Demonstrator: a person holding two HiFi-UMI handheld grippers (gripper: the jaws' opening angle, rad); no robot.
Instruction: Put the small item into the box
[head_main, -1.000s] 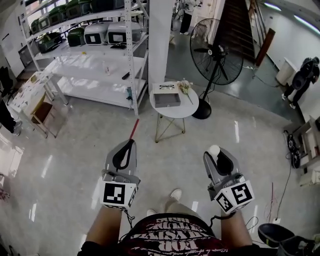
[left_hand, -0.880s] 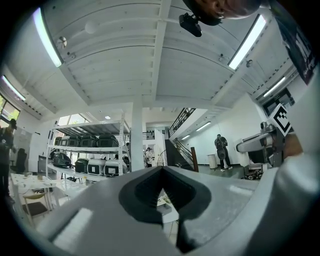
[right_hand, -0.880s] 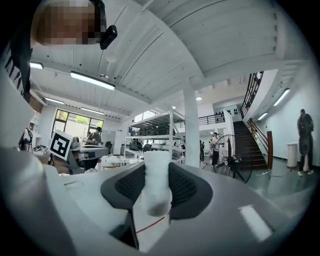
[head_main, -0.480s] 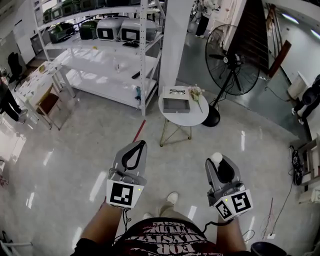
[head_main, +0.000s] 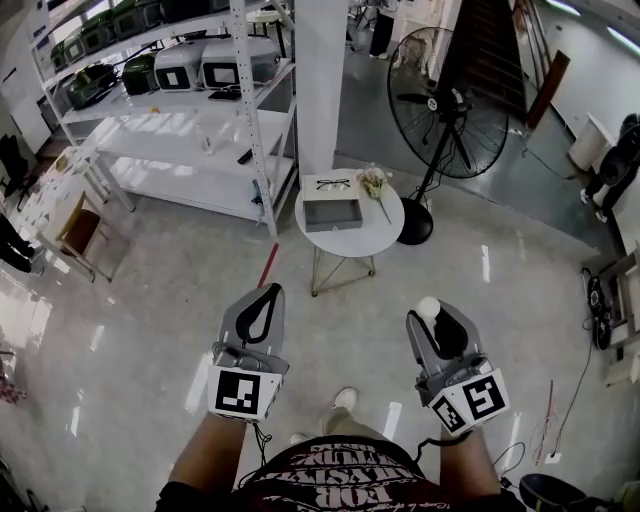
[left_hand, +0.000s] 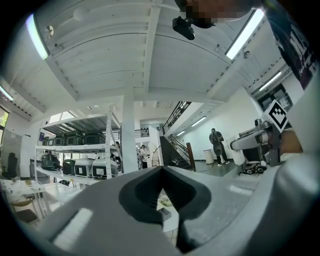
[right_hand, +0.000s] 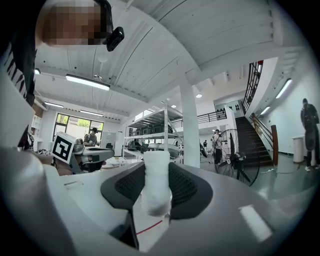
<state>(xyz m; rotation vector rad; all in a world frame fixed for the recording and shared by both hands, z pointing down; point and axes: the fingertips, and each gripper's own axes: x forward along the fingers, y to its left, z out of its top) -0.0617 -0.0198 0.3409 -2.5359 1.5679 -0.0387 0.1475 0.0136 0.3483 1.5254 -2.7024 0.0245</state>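
One firm, level pinch is likely what this carry needs until the small white item is over the grey box on the round table, well ahead. The right gripper pinches the item upright; the left gripper has its jaws pressed together, empty. Both point level above the floor.

The head view looks steeply down from above the person onto the floor, with the left claw near at 7 o'clock and the right claw at 5 o'clock. Each gripper view sits close behind its own jaws and faces level across the room. All three views share the shelving rack.
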